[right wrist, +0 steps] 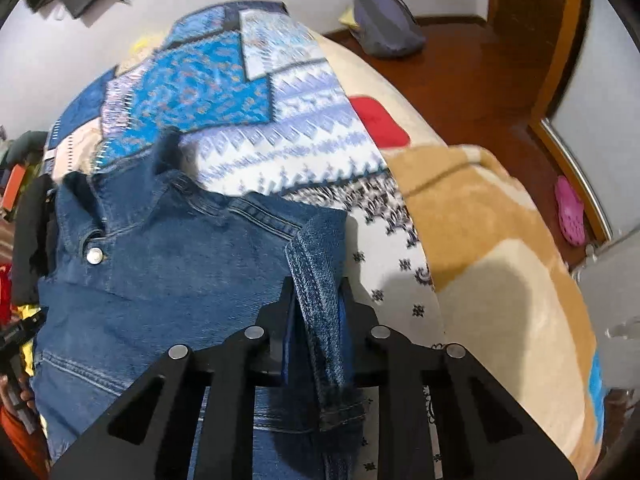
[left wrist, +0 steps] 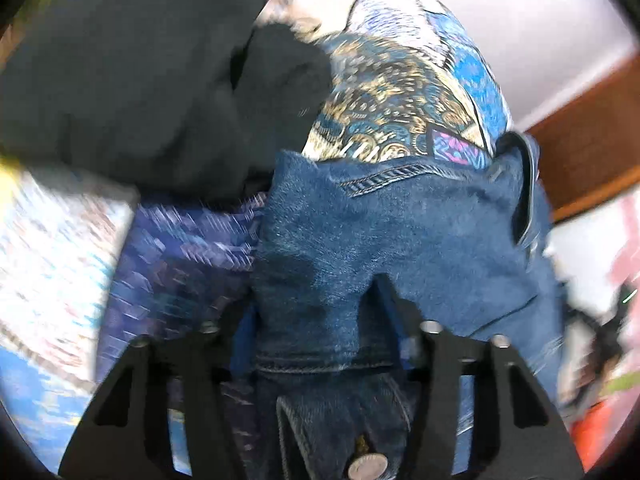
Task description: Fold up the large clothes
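A blue denim jacket [right wrist: 160, 272] with metal buttons lies over a bed with a blue and white patchwork cover [right wrist: 248, 92]. My right gripper [right wrist: 316, 292] is shut on a stitched edge strip of the jacket, which runs between the jaws. In the left wrist view my left gripper [left wrist: 316, 292] is shut on a fold of the same denim jacket [left wrist: 400, 232]; only its right finger [left wrist: 386, 292] shows, the left one is hidden under cloth. A jacket button [left wrist: 368, 468] hangs below the jaws.
A black garment [left wrist: 132, 80] lies at upper left beside the denim. A tan and cream blanket [right wrist: 500, 248] covers the bed's right side. A purple bag [right wrist: 384, 20] and a pink clog [right wrist: 570, 210] lie on the wooden floor [right wrist: 480, 72].
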`<state>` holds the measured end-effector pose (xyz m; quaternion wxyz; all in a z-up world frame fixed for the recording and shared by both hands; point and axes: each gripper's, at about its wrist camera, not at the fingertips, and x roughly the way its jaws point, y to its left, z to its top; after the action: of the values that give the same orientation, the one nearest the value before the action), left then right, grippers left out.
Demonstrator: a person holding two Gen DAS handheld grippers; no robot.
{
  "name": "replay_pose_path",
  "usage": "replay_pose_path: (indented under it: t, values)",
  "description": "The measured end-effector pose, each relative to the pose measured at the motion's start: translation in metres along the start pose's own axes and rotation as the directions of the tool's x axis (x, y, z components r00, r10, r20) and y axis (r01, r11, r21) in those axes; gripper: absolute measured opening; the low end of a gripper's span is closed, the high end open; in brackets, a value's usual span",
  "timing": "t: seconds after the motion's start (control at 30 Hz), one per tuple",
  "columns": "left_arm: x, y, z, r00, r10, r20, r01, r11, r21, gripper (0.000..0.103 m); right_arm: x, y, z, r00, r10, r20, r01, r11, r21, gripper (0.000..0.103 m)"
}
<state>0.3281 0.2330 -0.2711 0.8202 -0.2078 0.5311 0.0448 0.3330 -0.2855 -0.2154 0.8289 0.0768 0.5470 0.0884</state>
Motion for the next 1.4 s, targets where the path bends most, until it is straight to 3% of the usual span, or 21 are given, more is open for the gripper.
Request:
replay_pose_path:
  t: [0.07, 0.1, 0.13, 0.2, 0.33, 0.6, 0.77, 0.87, 1.03, 1.1, 1.23, 1.33, 1.4]
  values:
    - [-0.012, -0.026, -0.004, 0.993, 0.103, 0.056, -0.110, 0.983, 0.145, 0.022, -0.007, 0.001, 0.000, 1.000, -0.005, 0.024, 0.006, 1.000, -0.020, 0.015]
    - [-0.017, -0.037, -0.006, 0.988, 0.131, 0.083, -0.145, 0.969, 0.198, 0.013, -0.010, 0.001, 0.002, 0.999, -0.002, 0.032, 0.003, 1.000, -0.020, 0.015]
    - [-0.022, -0.047, -0.006, 0.984, 0.149, 0.103, -0.169, 0.957, 0.236, 0.011, -0.015, 0.001, 0.004, 0.999, 0.002, 0.042, -0.001, 1.000, -0.026, 0.014]
    - [-0.031, -0.057, -0.003, 0.975, 0.180, 0.134, -0.211, 0.939, 0.273, 0.009, -0.023, 0.005, 0.012, 0.998, 0.004, 0.068, -0.002, 0.999, -0.037, 0.014]
    - [-0.053, -0.063, 0.019, 0.958, 0.198, 0.207, -0.250, 0.930, 0.270, 0.004, -0.041, 0.020, 0.031, 0.990, -0.010, 0.138, 0.023, 0.995, -0.094, 0.014]
    - [-0.059, -0.075, 0.057, 0.934, 0.196, 0.300, -0.272, 0.932, 0.238, 0.000, -0.033, 0.046, 0.063, 0.983, -0.058, 0.172, 0.082, 0.988, -0.133, 0.014]
    - [-0.047, -0.077, 0.072, 0.945, 0.197, 0.261, -0.263, 0.933, 0.246, 0.000, -0.014, 0.042, 0.073, 0.987, -0.104, 0.126, 0.115, 0.990, -0.085, 0.018]
    - [-0.050, -0.078, 0.065, 0.954, 0.178, 0.240, -0.239, 0.936, 0.257, 0.001, -0.013, 0.037, 0.069, 0.993, -0.085, 0.080, 0.090, 0.994, -0.066, 0.019]
    - [-0.060, -0.085, 0.048, 0.956, 0.186, 0.226, -0.249, 0.924, 0.290, 0.002, -0.037, 0.041, 0.058, 0.986, -0.128, 0.105, 0.139, 0.985, -0.106, 0.021]
    - [-0.070, -0.086, 0.041, 0.957, 0.178, 0.228, -0.241, 0.925, 0.292, 0.006, -0.055, 0.046, 0.053, 0.979, -0.141, 0.146, 0.162, 0.977, -0.141, 0.021]
    - [-0.094, -0.091, 0.025, 0.958, 0.153, 0.243, -0.224, 0.927, 0.301, 0.024, -0.096, 0.055, 0.038, 0.974, -0.119, 0.193, 0.157, 0.968, -0.195, 0.041]
    - [-0.116, -0.093, 0.010, 0.954, 0.135, 0.269, -0.220, 0.923, 0.315, 0.043, -0.121, 0.060, 0.023, 0.966, -0.105, 0.235, 0.159, 0.962, -0.224, 0.044]
    - [-0.134, -0.094, -0.003, 0.946, 0.138, 0.295, -0.235, 0.916, 0.324, 0.065, -0.135, 0.064, 0.012, 0.964, -0.099, 0.245, 0.162, 0.953, -0.254, 0.044]
